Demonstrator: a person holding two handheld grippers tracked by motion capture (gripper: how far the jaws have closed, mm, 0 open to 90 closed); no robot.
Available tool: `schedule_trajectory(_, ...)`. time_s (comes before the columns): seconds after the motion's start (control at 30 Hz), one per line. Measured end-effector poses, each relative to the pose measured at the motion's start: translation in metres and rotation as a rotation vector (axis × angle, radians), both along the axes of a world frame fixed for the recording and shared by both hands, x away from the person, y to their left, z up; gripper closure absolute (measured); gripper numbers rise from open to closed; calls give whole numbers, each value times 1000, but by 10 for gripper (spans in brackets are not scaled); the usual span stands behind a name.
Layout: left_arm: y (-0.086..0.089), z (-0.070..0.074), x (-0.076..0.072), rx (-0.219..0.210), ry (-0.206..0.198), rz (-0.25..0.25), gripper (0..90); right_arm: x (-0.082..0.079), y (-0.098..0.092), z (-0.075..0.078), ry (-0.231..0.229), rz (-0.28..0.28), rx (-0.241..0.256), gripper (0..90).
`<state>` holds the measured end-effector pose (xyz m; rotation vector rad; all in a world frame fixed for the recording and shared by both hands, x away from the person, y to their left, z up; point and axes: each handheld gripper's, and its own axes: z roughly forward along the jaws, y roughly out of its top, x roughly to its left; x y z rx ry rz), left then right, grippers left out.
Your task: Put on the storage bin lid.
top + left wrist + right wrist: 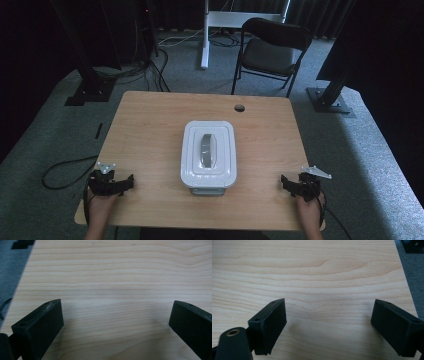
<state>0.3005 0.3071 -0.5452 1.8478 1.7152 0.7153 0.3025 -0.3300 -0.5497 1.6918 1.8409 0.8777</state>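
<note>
Left hand-held gripper: rests on the counter near its front left corner, jaws pointing inward toward the middle. In the left gripper view the jaws stand wide apart with bare wood between them; nothing held.

White box: sits at the counter's middle, between the two grippers, lid on, grey handle on top. Lies to the right of the left hand-held gripper and a little ahead of it, well apart. Long axis runs front to back, away from the person; the handle runs the same way. So the long sides face the two grippers, one side each.

Right hand-held gripper: rests near the front right corner, jaws pointing inward. In the right gripper view the jaws are likewise spread wide over bare wood, nothing held. The box lies to its left and a little ahead, well apart.

Judgement: the gaps on the two sides look much alike, the left one perhaps slightly shorter; neither hand is clearly nearer. Work looks not yet begun. Any reach goes inward and forward; the handle, lying lengthwise, would be pinched across its narrow width from either side

Behind the counter: a black chair, on grey carpet
</note>
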Motion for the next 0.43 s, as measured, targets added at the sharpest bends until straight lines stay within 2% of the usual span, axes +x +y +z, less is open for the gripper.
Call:
schedule_trajectory(0.1, 1, -1, 1, -13, -2, 1, 1, 1, 5, -1, 11, 1, -55, 117)
schedule_trajectory(0.17, 1, -1, 2, -27, 2, 1, 1, 2, 5, -1, 14, 6, -59, 115)
schedule_trajectory(0.43, -1, -1, 3, -25, 4, -4, 1, 2, 6, -1, 15, 9, -59, 115)
